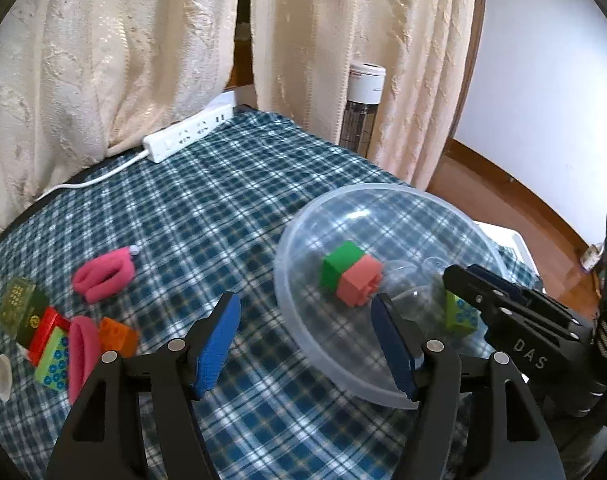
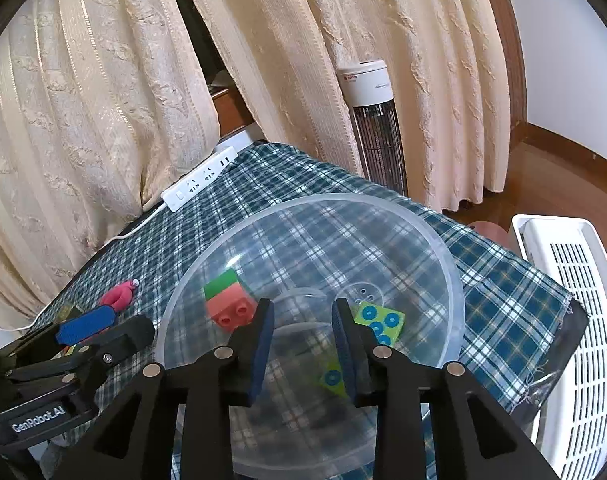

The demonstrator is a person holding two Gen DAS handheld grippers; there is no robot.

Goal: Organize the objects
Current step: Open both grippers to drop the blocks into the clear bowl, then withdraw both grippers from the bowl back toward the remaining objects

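Note:
A clear plastic bowl [image 1: 291, 300] [image 2: 443, 248] stands on the plaid cloth. In it lie a joined green and pink block [image 1: 351, 276] [image 2: 227, 300] and a lime green block with blue studs [image 1: 461, 314] [image 2: 381, 324]. My right gripper [image 2: 301, 336] is open and empty above the bowl, next to the lime block; it also shows in the left wrist view [image 1: 479, 292]. My left gripper [image 1: 303, 344] is open and empty at the bowl's left rim. To the left lie a pink rolled cloth [image 1: 103, 276], an orange block [image 1: 117, 334], a red block [image 1: 47, 332] and another lime block [image 1: 53, 364].
A white power strip [image 1: 191, 130] with its cord lies at the table's far edge by the cream curtains. A dark green box [image 1: 19, 304] and a pink rolled piece [image 1: 81, 344] sit by the blocks. A tower heater [image 2: 373, 120] and a white slatted appliance [image 2: 575, 320] stand past the table's right edge.

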